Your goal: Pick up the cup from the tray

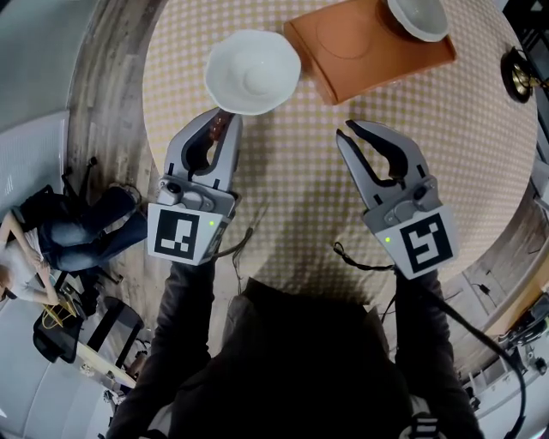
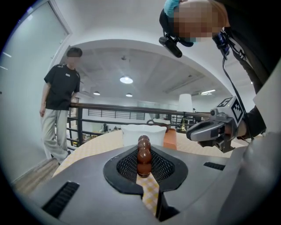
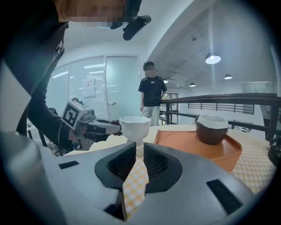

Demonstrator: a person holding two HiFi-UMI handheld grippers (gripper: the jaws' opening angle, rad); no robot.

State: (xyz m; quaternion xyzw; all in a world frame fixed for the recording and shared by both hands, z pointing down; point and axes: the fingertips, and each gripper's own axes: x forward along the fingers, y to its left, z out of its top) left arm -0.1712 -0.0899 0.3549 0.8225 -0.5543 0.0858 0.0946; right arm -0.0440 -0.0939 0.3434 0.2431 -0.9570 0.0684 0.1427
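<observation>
Already clear of the tray, the white cup is at my 11 o'clock over the checked table. My left gripper has it by what looks like its brown beaded handle, jaws nearly closed on the beads, a side hold that seems meant to keep the bowl level. Whether its foot touches the cloth I cannot tell. At 1 o'clock lies the orange tray, with a second, brown cup at its far end. My right gripper, at 3 o'clock from the left one, has its jaws a narrow slit apart with nothing between them, probably kept spare and out of the way.
</observation>
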